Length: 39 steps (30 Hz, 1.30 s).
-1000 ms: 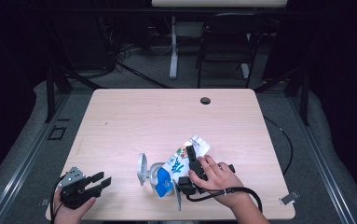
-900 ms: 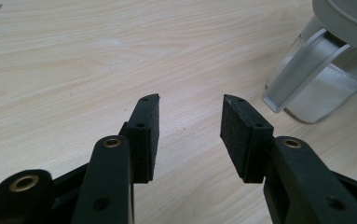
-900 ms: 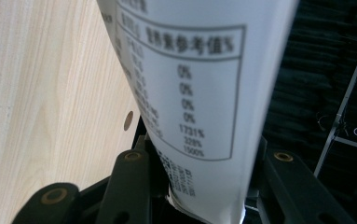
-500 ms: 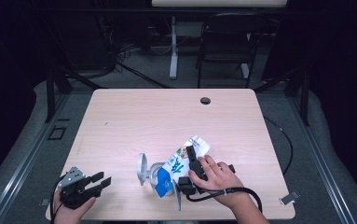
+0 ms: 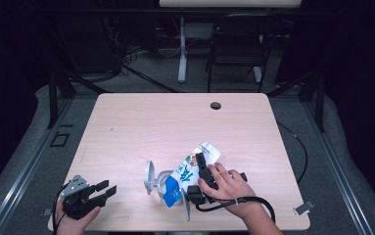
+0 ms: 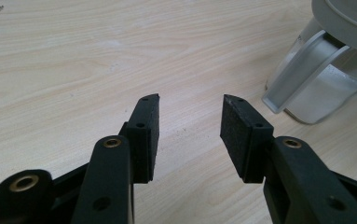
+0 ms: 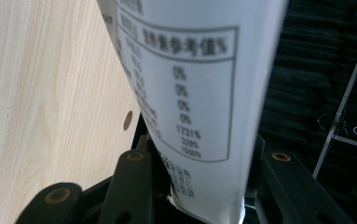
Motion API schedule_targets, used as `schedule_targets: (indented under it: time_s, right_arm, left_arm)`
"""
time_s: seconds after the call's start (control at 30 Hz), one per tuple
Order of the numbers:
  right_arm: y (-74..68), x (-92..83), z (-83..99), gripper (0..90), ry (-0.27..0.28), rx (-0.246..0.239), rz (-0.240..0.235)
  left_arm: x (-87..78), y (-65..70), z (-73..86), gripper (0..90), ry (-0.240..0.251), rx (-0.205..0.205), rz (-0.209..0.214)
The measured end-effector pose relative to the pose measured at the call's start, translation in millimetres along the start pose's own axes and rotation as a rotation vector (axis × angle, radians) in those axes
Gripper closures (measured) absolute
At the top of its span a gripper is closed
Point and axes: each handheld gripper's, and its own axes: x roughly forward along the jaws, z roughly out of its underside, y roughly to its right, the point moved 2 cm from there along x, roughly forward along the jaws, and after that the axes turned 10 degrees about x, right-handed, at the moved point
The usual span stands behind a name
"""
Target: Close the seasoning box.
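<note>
A white and blue pouch lies tilted over a small clear container whose grey lid stands open, near the table's front edge. My right gripper is shut on the pouch, with a hand wrapped over it. In the right gripper view the pouch's printed table sits between the jaws of the right gripper. My left gripper rests at the front left, open and with nothing in it. In the left gripper view, the left gripper points at bare wood, with the container at the upper right.
The wooden table has a round cable hole near its far edge. A black cable trails from the right gripper. A chair and a white stand are on the floor beyond the table.
</note>
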Motion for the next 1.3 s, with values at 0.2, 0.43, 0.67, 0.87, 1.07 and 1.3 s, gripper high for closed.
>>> schedule_targets:
  time_s: [0.2, 0.43, 0.67, 0.87, 1.07, 1.3]
  right_arm:
    - [1.0, -0.2, -0.1, 67.4, 0.001, 0.003, -0.002]
    - [0.8, -0.7, 0.0, 67.8, -0.001, 0.012, -0.011]
    - [1.1, -1.3, -0.1, 68.6, -0.007, 0.016, -0.018]
    - [0.6, -1.3, 0.4, 68.9, -0.002, 0.024, -0.021]
    - [0.4, -1.3, 0.4, 69.3, -0.002, 0.028, -0.022]
    - [2.3, -1.1, 0.8, 69.5, 0.002, 0.032, -0.015]
  left_arm:
    - [-0.2, -0.6, 0.3, 57.9, 0.004, -0.002, -0.004]
    - [-0.3, -0.5, 0.1, 57.9, 0.009, -0.003, -0.003]
    - [-0.3, -0.6, 0.1, 58.0, 0.006, -0.004, -0.004]
    - [-0.3, -1.0, 0.1, 58.0, 0.005, -0.002, -0.004]
    - [0.0, -0.8, 0.4, 57.9, 0.003, -0.004, -0.004]
    - [0.0, -0.8, 0.2, 57.9, 0.003, -0.001, -0.004]
